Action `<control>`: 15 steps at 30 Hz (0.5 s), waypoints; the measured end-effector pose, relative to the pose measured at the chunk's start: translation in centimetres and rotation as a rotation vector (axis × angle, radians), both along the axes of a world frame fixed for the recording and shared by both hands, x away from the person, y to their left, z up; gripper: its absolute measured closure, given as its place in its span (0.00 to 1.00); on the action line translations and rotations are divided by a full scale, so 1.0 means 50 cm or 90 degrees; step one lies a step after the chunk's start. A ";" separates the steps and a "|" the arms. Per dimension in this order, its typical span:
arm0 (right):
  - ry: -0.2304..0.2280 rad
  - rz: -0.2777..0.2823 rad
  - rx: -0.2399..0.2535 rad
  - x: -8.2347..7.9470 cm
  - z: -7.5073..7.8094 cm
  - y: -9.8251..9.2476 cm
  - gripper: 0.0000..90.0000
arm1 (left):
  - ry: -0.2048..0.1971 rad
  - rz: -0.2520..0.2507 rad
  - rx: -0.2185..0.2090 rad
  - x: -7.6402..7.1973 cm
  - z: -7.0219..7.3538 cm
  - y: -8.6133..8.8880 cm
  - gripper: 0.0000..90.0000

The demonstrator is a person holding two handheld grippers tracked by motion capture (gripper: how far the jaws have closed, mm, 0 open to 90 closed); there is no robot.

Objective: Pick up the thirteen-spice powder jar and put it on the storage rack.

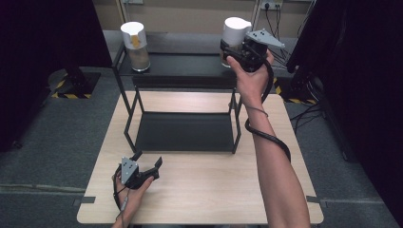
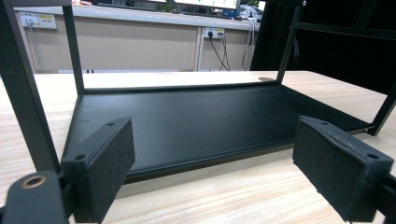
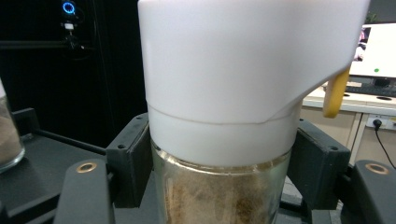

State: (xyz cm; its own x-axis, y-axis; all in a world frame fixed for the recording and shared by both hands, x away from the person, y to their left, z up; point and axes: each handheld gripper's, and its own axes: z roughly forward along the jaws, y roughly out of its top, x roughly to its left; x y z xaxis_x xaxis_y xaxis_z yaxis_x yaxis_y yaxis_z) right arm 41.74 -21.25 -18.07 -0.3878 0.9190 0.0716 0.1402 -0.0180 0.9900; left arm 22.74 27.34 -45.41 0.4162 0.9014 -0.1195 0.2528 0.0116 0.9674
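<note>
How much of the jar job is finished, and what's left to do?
Done: one white-lidded jar stands at the left end of the rack's top shelf. In hand: the right gripper is shut on the second jar, just under its white lid, at the shelf's right end; whether it rests there or is lifted is unclear. The left gripper waits open on the table. The lower shelf is bare.
</note>
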 end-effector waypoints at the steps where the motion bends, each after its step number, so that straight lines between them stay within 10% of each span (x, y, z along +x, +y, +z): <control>1: 0.001 0.000 -0.001 0.002 0.001 0.001 0.35 | 0.000 0.000 0.000 0.000 0.000 0.000 0.14; 15: 0.012 -0.015 -0.003 0.020 0.005 0.005 0.35 | -0.001 -0.001 0.002 0.000 0.000 0.000 0.14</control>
